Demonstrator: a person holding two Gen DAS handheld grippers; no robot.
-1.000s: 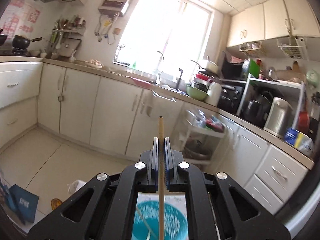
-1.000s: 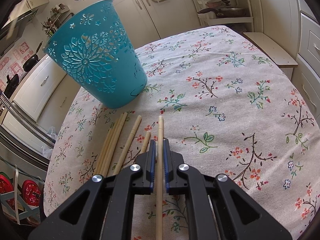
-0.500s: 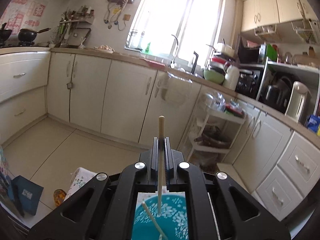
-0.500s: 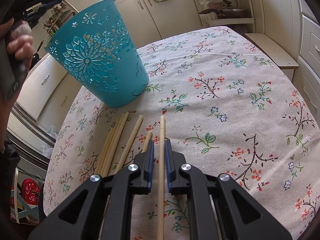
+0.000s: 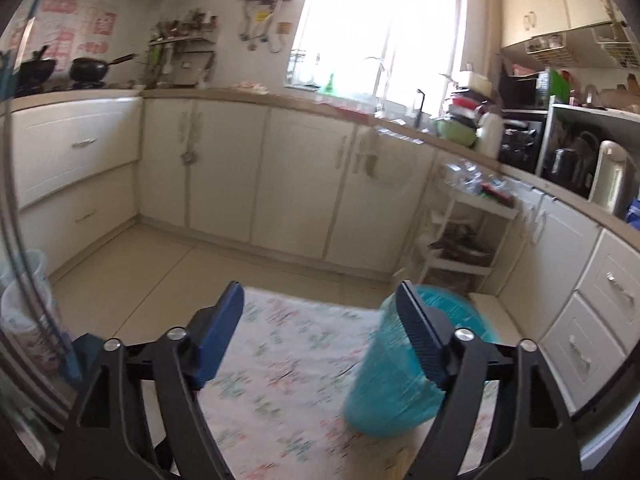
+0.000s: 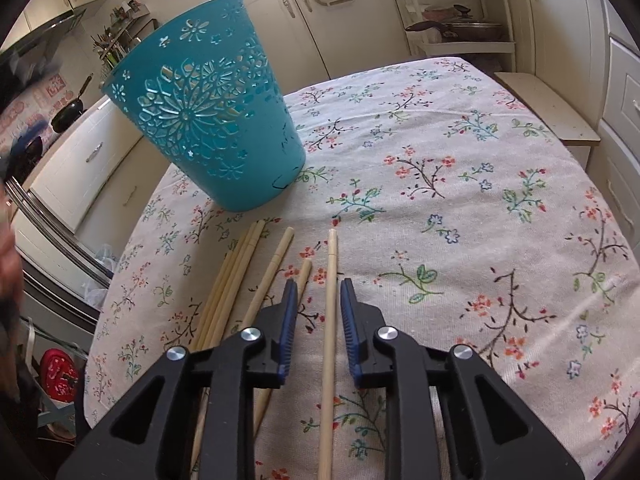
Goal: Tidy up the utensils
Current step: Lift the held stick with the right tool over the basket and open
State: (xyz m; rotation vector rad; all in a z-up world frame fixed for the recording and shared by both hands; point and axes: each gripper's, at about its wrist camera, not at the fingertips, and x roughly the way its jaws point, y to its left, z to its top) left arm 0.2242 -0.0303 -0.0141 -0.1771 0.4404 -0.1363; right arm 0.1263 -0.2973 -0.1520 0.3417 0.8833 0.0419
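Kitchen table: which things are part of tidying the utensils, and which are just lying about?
Part of the job:
- chopsticks on the tablecloth
- teal basket
- right claw, opening around one chopstick

Just lying about:
- pans
- kettle
- shelf cart

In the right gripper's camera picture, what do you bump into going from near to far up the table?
right gripper → single chopstick between its opening jaws → teal basket → white shelf rack

Window (image 5: 380,28): blazing daylight, above the counter (image 5: 256,98).
Cabinets (image 5: 224,172): cream doors below that counter.
Floor (image 5: 168,268): pale tiles before the cabinets.
Shelf rack (image 5: 468,236): white, right of the cabinets.
Wall cupboards (image 5: 556,0): right of the window.
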